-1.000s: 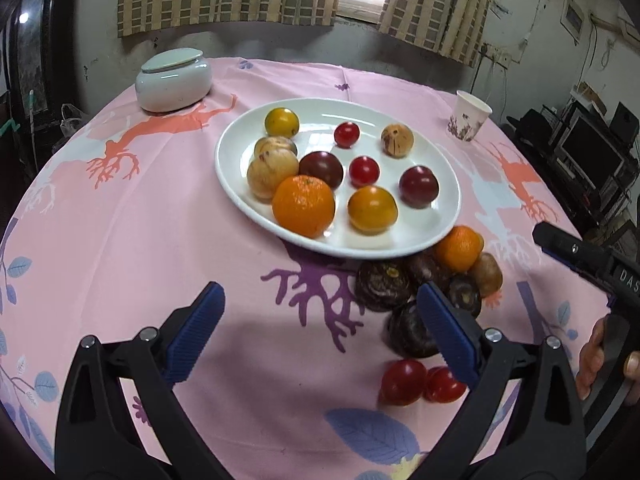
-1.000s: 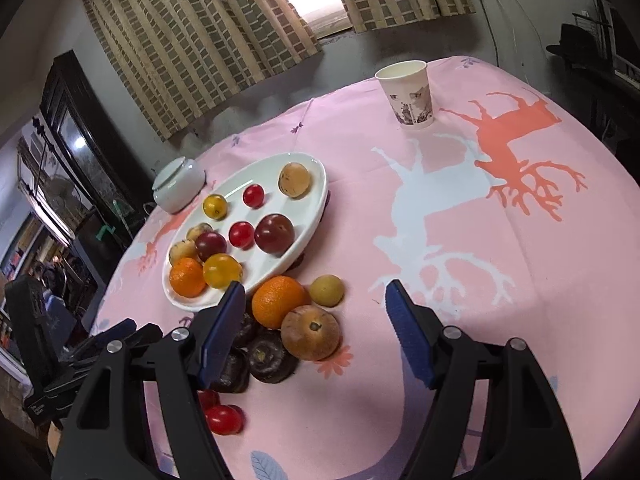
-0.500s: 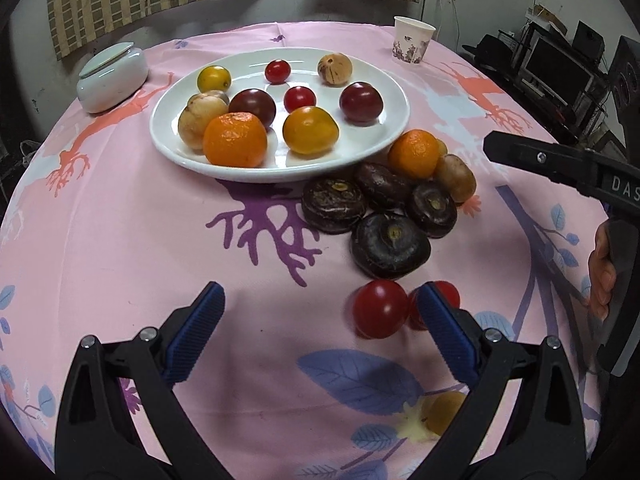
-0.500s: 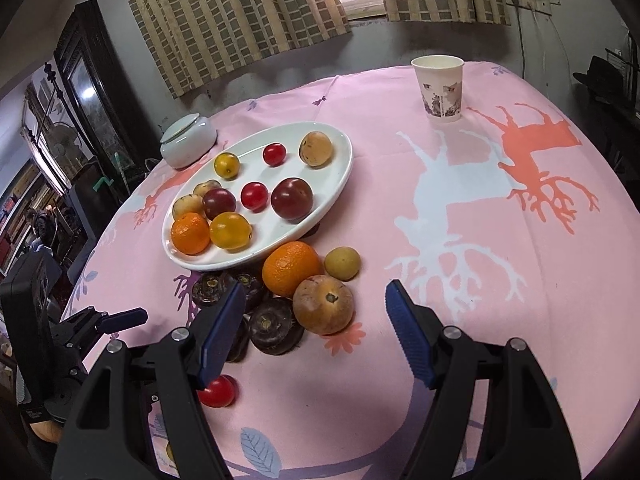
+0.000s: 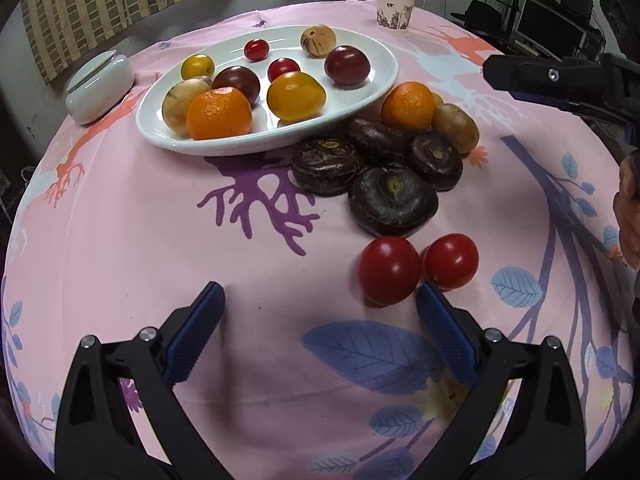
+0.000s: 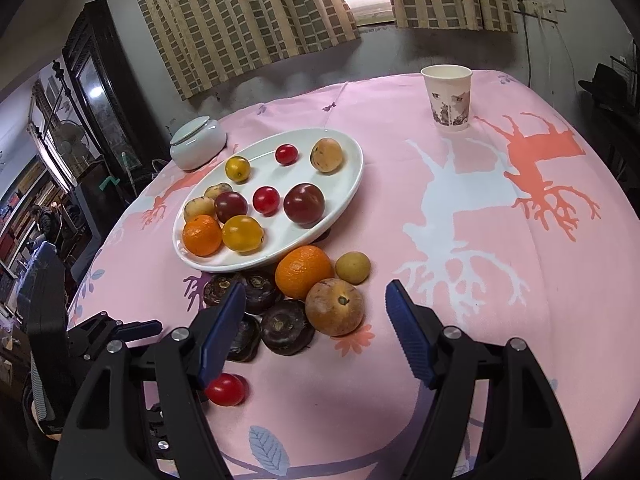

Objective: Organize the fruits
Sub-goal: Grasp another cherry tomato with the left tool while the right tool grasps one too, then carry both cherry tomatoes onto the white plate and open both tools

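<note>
A round tabletop (image 6: 460,208) wears a pink cloth with tree shapes on it. A white oval plate (image 6: 344,196) sits near the middle and holds lots of fruit: an orange, two yellow ones, small red ones, dark red ones and some tan ones.

More fruit lies on the cloth just beside the plate's near edge. There is a loose orange (image 6: 303,271), a big tan fruit (image 6: 335,306) touching it, a little yellow-green fruit (image 6: 352,267), and a bunch of dark brown flat fruits (image 5: 392,202) all bunched up together.

Two red tomatoes (image 5: 416,268) sit side by side, touching, a bit nearer than the dark bunch.

The left gripper (image 5: 320,308) hangs low over the cloth with its blue fingers spread wide and nothing in them. Its right finger tip is just beside the two tomatoes (I cannot tell if it touches them).

The right gripper (image 6: 316,304) is also spread apart and empty, pointing down at the tan fruit and the orange.

A paper cup (image 6: 448,98) stands far off on the cloth, and a white lidded jar (image 6: 197,142) sits behind the plate.
</note>
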Motion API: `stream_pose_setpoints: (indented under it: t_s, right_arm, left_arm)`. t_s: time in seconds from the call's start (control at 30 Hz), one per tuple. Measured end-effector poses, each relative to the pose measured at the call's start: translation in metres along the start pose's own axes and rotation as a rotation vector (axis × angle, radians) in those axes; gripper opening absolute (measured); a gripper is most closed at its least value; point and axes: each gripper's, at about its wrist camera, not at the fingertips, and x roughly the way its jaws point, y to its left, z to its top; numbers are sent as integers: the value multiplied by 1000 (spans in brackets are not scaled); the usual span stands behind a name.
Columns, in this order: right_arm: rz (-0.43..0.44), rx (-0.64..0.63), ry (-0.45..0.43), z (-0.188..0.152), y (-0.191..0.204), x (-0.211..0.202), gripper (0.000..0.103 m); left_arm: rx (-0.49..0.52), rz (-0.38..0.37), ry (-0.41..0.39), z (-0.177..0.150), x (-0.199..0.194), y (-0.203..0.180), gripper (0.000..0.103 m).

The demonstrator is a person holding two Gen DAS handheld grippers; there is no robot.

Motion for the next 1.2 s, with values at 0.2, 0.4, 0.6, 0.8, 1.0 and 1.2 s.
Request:
stream_pose_setpoints:
  t_s: [0.2, 0.4, 0.6, 0.8, 1.0, 1.2]
  right_arm:
    - [7, -16, 13, -2, 6, 2, 73]
    - [23, -70, 43, -5, 20, 4, 73]
    - [66, -219, 125, -16, 45, 8, 73]
    - [58, -446, 243, -48, 83, 24, 73]
    - [15, -456, 263, -55, 86, 37, 64]
    - [-24, -501, 270, -63, 93, 52, 35]
  left_arm:
    - [-31, -6, -60, 3, 3, 4, 93]
    - [-7, -58, -97, 3, -2, -5, 31]
    - [-55, -35, -84, 4, -3, 6, 31]
    - [-137, -17, -94, 5, -7, 27, 31]
    - [-134, -21, -86, 5, -5, 26, 31]
    - [-139, -25, -76, 5, -3, 27, 31]
